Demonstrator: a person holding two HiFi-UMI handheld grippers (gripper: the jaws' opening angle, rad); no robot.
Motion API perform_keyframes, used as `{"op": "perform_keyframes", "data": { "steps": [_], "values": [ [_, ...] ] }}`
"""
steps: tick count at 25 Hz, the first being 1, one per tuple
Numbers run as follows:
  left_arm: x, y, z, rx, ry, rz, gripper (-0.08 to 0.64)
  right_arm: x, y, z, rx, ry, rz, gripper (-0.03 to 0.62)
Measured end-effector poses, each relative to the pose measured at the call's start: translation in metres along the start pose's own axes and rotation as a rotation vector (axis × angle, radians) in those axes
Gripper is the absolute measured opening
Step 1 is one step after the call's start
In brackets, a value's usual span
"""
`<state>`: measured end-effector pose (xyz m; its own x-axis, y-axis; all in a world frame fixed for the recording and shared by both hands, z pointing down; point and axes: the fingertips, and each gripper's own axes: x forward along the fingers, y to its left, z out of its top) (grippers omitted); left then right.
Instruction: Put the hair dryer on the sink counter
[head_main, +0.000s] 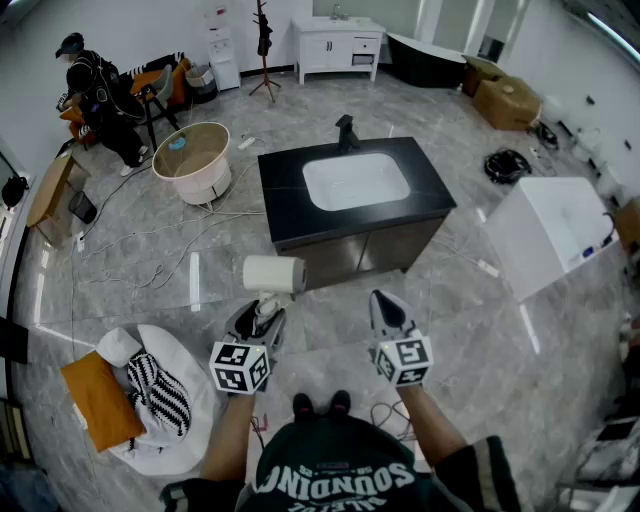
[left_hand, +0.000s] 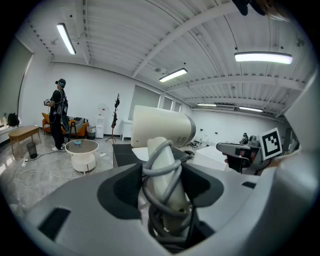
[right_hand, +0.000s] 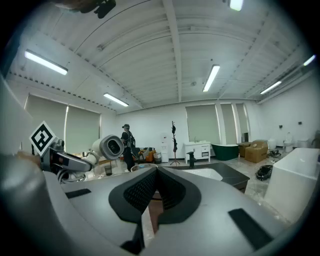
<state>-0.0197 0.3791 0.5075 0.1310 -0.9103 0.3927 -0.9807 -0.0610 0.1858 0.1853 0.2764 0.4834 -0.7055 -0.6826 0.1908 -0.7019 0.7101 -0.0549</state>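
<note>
A cream hair dryer (head_main: 272, 274) stands upright in my left gripper (head_main: 256, 318), whose jaws are shut on its handle. In the left gripper view the grey cord is wound round the handle (left_hand: 165, 186) between the pads of the left gripper (left_hand: 161, 176), and the barrel (left_hand: 161, 128) points left. The black sink counter (head_main: 290, 200) with a white basin and a black faucet (head_main: 345, 130) stands a step ahead. My right gripper (head_main: 387, 308) hovers to the right of the dryer, shut and holding nothing. From the right gripper (right_hand: 156, 176) view, the dryer (right_hand: 111, 147) shows at the left and the counter (right_hand: 227, 172) ahead.
A round white tub (head_main: 192, 160) and loose cables lie left of the counter. A white box (head_main: 550, 230) stands at the right. A white cushion and an orange bag (head_main: 100, 400) lie at my lower left. A person (head_main: 100, 95) stands at the far back left.
</note>
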Motion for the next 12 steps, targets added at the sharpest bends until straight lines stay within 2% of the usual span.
{"op": "perform_keyframes", "data": {
  "steps": [12],
  "values": [
    [0.012, -0.017, -0.008, -0.009, 0.009, 0.008, 0.238, -0.001, -0.012, -0.014, 0.000, 0.009, 0.057, 0.000]
  ]
}}
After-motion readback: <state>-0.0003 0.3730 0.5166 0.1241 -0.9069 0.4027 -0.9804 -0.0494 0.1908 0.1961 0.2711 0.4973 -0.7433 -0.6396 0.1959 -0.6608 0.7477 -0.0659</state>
